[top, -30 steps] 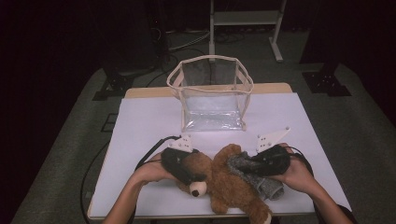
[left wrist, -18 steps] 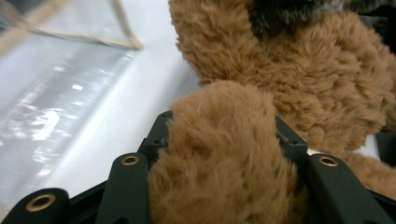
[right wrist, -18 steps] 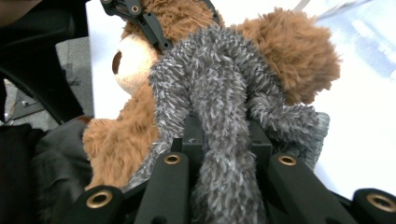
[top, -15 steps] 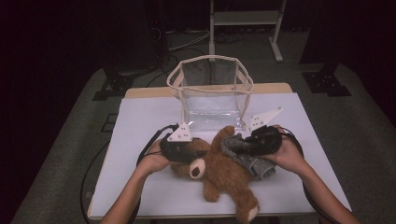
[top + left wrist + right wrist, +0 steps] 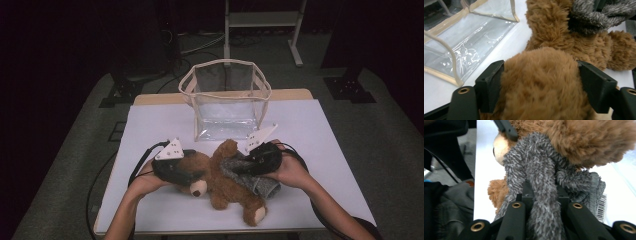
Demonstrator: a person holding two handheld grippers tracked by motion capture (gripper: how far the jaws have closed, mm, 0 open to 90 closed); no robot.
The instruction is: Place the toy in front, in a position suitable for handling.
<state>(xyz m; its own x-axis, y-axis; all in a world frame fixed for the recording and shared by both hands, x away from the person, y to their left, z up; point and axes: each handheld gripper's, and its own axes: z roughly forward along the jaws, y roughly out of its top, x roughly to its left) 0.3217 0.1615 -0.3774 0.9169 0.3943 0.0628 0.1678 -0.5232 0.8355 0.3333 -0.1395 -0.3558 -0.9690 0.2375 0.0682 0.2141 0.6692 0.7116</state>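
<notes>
2 grippers pinched stuff on the white table (image 5: 150, 125) in a dark room: left gripper (image 5: 192, 176) its just-widened jaws round the teddy bear (image 5: 227, 185), right gripper (image 5: 239, 169) the grey scarf (image 5: 260, 184).

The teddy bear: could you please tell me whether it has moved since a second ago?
Yes. The teddy bear has moved up the table toward the clear bag; its upper paw now nearly reaches the bag's base.

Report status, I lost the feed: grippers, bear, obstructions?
Left gripper clamps bear's head, jaws just reopening. Right gripper shut on grey scarf. Clear bag just beyond.
</notes>
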